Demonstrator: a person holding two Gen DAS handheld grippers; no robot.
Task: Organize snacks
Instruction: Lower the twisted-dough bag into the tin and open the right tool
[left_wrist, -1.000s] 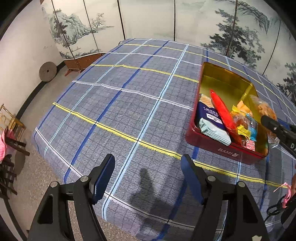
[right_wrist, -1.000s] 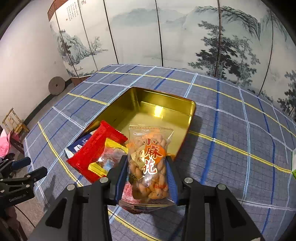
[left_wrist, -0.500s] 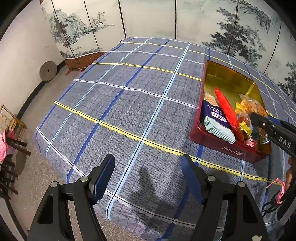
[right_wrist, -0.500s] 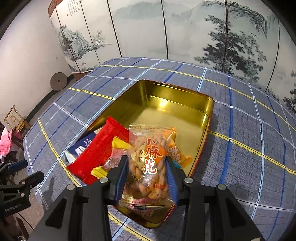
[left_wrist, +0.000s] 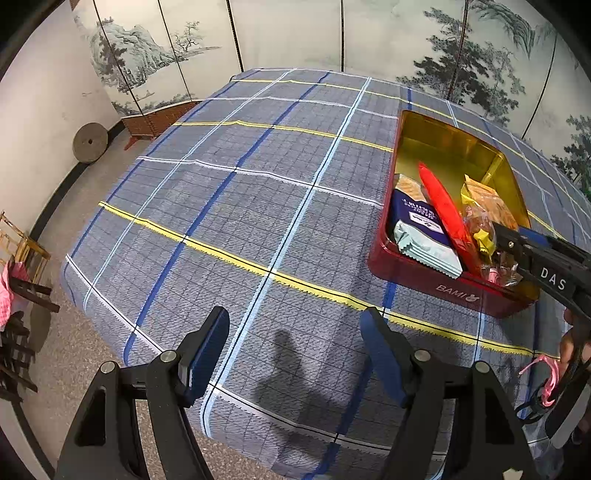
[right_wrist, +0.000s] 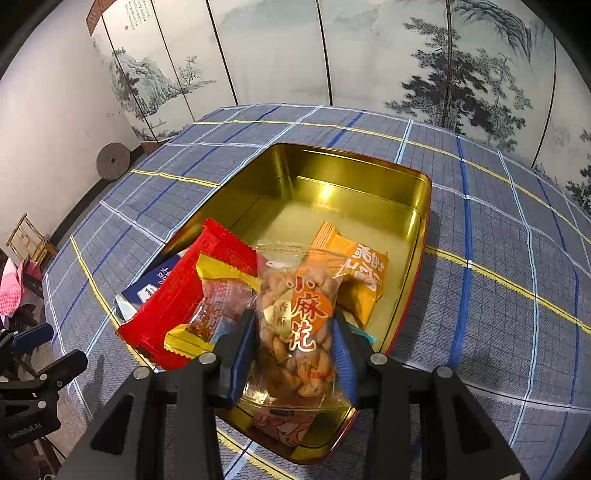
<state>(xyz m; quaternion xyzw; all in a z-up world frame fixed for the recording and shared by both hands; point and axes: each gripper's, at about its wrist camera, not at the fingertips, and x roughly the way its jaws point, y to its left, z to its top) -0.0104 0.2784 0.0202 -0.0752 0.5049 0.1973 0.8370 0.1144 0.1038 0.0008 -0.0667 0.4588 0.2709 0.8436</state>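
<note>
My right gripper (right_wrist: 295, 328) is shut on a clear bag of fried dough twists (right_wrist: 295, 317) and holds it over the near end of the red tin with gold inside (right_wrist: 369, 177). In the tin lie a red packet (right_wrist: 184, 295), a yellow-edged snack (right_wrist: 218, 306), an orange packet (right_wrist: 362, 277) and a blue packet (right_wrist: 155, 280). The left wrist view shows the tin (left_wrist: 443, 284) at the right with the right gripper (left_wrist: 517, 243) reaching into it. My left gripper (left_wrist: 295, 350) is open and empty above the table's near edge.
The table has a blue-grey checked cloth (left_wrist: 240, 192). A painted folding screen (right_wrist: 332, 55) stands behind it. A round millstone (left_wrist: 89, 142) leans on the wall at the left, and wooden chairs (left_wrist: 22, 258) stand on the floor at the left.
My right gripper has moved forward with the bag, from beside the tin's near rim to over the tin. The left gripper has hardly moved.
</note>
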